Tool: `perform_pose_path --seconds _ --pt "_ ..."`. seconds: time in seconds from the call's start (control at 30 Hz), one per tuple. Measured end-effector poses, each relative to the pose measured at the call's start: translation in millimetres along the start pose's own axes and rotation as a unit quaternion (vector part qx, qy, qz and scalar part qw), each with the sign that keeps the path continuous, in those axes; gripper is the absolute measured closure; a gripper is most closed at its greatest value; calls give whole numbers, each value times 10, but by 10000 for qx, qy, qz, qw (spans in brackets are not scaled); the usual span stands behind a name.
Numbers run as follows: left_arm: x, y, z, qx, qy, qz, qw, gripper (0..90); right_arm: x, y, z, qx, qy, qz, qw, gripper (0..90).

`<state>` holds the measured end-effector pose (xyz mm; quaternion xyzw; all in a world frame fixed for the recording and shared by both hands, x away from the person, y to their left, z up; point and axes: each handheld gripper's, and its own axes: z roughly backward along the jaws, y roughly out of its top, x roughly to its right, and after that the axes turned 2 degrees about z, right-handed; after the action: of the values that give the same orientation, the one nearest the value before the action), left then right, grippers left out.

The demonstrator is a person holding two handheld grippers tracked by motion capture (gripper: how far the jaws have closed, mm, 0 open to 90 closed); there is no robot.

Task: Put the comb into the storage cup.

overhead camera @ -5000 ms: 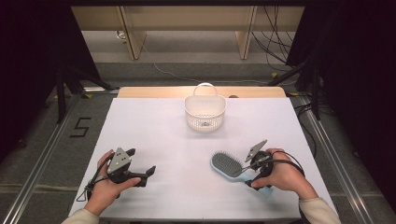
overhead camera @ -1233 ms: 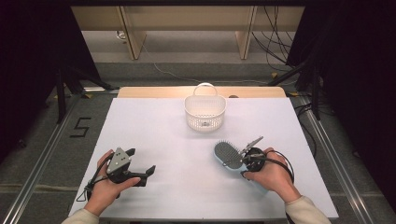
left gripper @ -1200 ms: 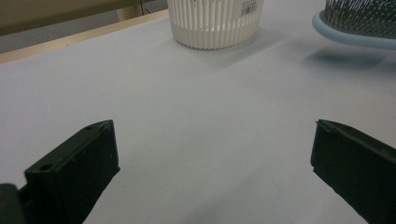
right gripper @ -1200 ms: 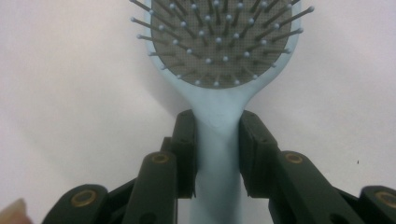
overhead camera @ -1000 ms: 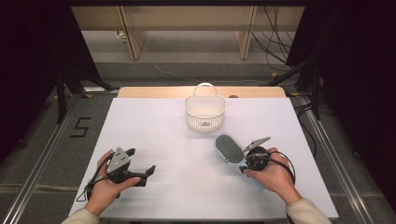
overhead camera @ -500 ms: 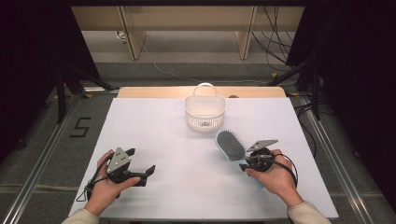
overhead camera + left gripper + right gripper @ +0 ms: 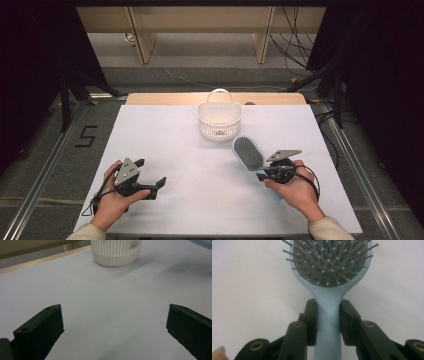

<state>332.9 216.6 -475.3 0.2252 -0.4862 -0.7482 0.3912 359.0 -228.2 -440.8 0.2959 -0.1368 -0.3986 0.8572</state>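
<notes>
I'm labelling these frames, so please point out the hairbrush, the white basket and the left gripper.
hairbrush [image 7: 328, 315], right gripper view, on its pale blue neck between the fingers.
white basket [image 7: 219, 128], high view, on its slatted front wall.
left gripper [image 7: 113, 330], left gripper view, midway between its open fingers.

The hairbrush [image 7: 328, 312] is pale blue with a grey bristle pad; the ribbed basket [image 7: 219, 119] is white; the surface [image 7: 190, 165] is plain white.
</notes>
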Motion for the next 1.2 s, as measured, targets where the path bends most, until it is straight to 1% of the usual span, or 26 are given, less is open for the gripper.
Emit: perform_pose_path --seconds 0.23,0.33,0.5,0.63,1.2 --pt "-1 -1 0 -2 5 1 10000 4 10 3 13 136 -46 -55 9999 707" --pt "-1 -1 0 1 5 7 10000 4 15 8 24 236 -83 -64 9997 707" --pt "-1 0 0 -1 7 0 10000 4 23 12 41 351 -117 -138 9992 707" --pt "-1 0 0 1 6 2 10000 4 33 15 52 442 -152 -144 9988 707" --pt "-1 -1 -2 3 8 15 10000 5 56 27 77 701 -242 -237 9970 707"
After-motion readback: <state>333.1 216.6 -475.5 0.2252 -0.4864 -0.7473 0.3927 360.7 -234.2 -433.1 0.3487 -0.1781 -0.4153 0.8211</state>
